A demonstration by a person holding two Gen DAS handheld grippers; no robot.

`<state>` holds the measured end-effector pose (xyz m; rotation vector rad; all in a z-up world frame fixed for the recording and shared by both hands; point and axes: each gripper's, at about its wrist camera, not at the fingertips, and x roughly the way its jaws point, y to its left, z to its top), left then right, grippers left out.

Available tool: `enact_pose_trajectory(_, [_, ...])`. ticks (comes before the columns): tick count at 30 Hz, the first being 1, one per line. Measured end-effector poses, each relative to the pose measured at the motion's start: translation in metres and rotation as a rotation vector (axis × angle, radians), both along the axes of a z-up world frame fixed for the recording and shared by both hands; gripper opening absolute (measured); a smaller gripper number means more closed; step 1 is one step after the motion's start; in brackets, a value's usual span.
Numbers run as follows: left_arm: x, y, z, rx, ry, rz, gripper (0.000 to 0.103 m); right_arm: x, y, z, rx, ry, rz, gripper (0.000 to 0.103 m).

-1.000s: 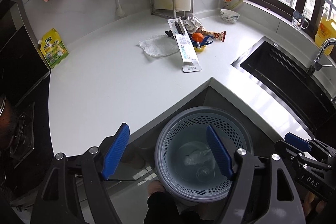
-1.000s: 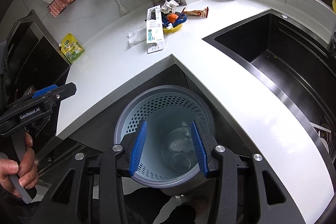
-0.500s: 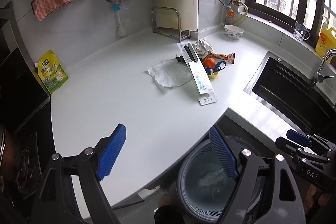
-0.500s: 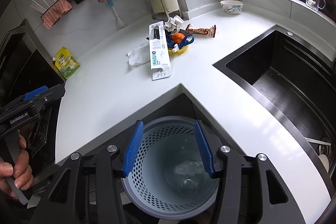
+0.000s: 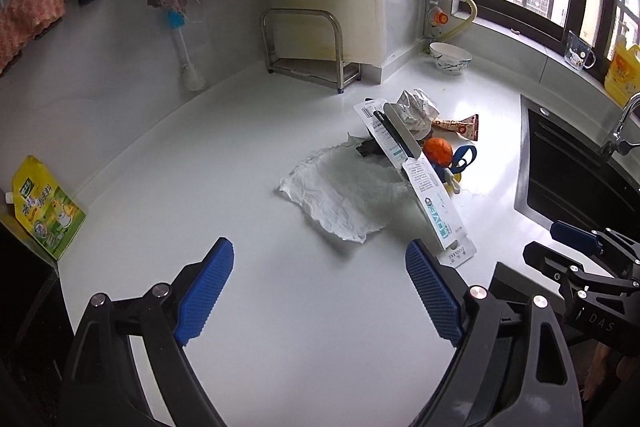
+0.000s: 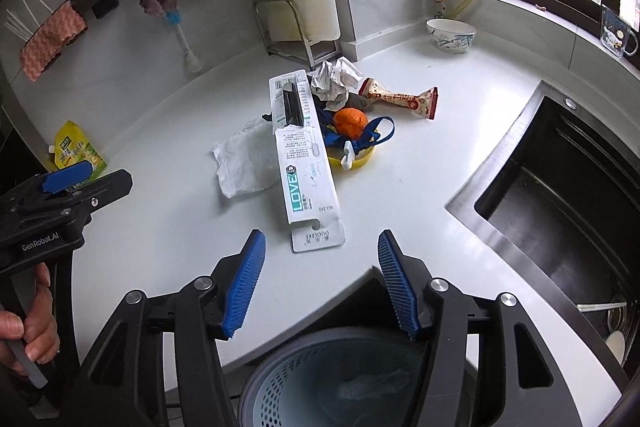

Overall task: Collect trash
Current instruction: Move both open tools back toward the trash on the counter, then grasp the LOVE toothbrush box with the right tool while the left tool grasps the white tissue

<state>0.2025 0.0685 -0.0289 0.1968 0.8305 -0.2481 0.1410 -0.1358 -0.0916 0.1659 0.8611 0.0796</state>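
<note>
White card pack (image 6: 306, 163) points toward camera.

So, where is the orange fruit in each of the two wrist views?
Left wrist view: the orange fruit lies right of centre, behind the long white package.
Right wrist view: the orange fruit lies just above centre, right of the package.
Shared landmark: the white bowl near the window.

The bin (image 6: 340, 379) at the bottom edge is cut off, half behind the hand-held gripper (image 6: 322, 281); its contents blur.
</note>
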Motion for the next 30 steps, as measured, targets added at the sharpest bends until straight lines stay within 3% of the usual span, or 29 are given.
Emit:
enact_pose_trajectory(12, [0.073, 0.017, -0.041, -0.014, 0.052, -0.045, 0.087, 0.080, 0.024, -0.037, -0.006, 0.049, -0.024, 0.060])
enact_pose_trajectory(30, [0.106, 0.025, -0.071, -0.048, 0.097, -0.067, 0.088, 0.145, 0.033, -0.068, -0.069, 0.114, 0.033, 0.061])
